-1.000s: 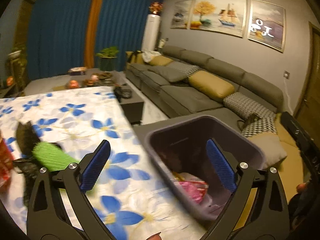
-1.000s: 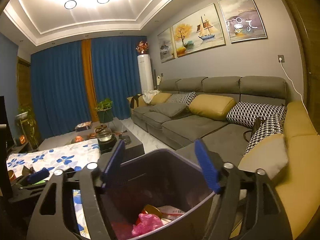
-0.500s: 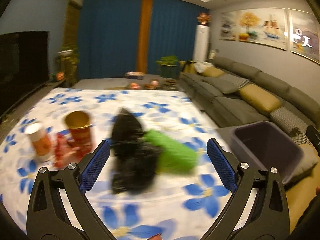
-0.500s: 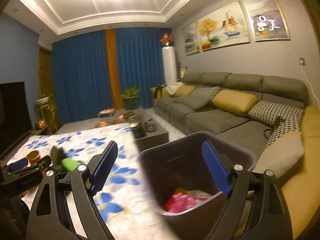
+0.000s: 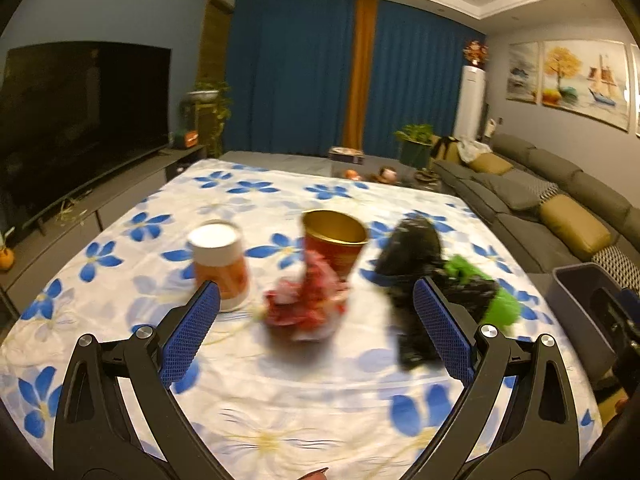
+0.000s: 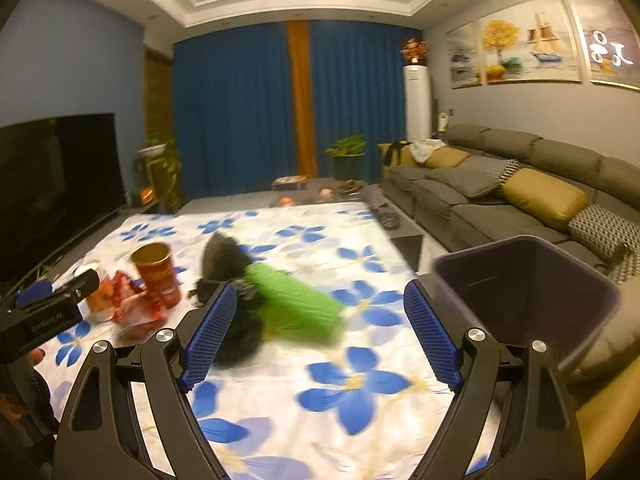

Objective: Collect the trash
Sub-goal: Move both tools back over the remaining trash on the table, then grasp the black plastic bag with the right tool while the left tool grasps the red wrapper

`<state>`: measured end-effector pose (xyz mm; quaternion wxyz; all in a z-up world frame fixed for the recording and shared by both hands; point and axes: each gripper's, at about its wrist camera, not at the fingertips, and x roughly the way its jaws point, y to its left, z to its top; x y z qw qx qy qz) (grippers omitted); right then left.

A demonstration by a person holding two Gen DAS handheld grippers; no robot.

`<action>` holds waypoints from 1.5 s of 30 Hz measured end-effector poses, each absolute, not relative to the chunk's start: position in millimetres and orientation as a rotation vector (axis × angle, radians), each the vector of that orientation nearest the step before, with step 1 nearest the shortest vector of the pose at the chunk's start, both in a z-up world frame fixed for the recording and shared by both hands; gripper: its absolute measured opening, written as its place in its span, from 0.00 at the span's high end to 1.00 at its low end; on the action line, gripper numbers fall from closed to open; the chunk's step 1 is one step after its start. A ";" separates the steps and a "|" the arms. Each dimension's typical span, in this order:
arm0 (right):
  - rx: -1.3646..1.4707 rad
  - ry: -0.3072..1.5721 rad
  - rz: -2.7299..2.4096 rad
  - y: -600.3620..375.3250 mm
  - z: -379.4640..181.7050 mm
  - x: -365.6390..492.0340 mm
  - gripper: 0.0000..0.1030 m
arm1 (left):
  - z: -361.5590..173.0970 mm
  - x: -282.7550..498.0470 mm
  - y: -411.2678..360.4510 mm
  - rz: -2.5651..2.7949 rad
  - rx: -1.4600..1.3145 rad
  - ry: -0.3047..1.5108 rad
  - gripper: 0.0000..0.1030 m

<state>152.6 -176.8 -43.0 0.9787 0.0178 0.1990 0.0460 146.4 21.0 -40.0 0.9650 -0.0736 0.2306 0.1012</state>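
White tablecloth with blue flowers (image 5: 280, 392) fills the frame. Dark plastic bin (image 6: 532, 288) sits right. Mid-frame: black crumpled bag (image 5: 412, 256), green wrapper (image 6: 296, 300), red paper cup (image 5: 334, 240), red crumpled wrapper (image 5: 304, 304). Left gripper (image 5: 316, 332) and right gripper (image 6: 320, 332) both spread wide, grasping nothing.

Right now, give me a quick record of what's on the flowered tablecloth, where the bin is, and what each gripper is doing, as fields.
surface: white tablecloth with blue flowers
trash on it: white-lidded orange tub; red paper cup with gold inside, upright; crumpled red wrapper; black crumpled bag; green packet
bin: dark purple plastic bin, at the table's right edge, beside the sofa
left gripper: open, empty, facing the red wrapper
right gripper: open, empty, facing the green packet
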 end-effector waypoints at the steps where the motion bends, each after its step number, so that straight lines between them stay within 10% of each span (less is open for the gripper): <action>1: 0.027 0.408 0.102 -170.5 -44.8 154.9 0.22 | -40.3 144.6 27.5 0.216 -0.151 0.467 0.07; 20: -0.022 0.543 0.133 -104.7 -86.3 212.7 0.42 | -46.0 135.8 82.7 0.227 -0.166 0.447 0.07; 36: -0.012 0.603 0.169 -104.1 -101.7 235.2 0.94 | -55.7 159.6 59.2 0.141 -0.128 0.475 0.07; 45: 0.005 0.527 0.181 -115.0 -84.6 215.1 0.96 | -64.9 182.0 48.7 0.122 -0.106 0.512 0.12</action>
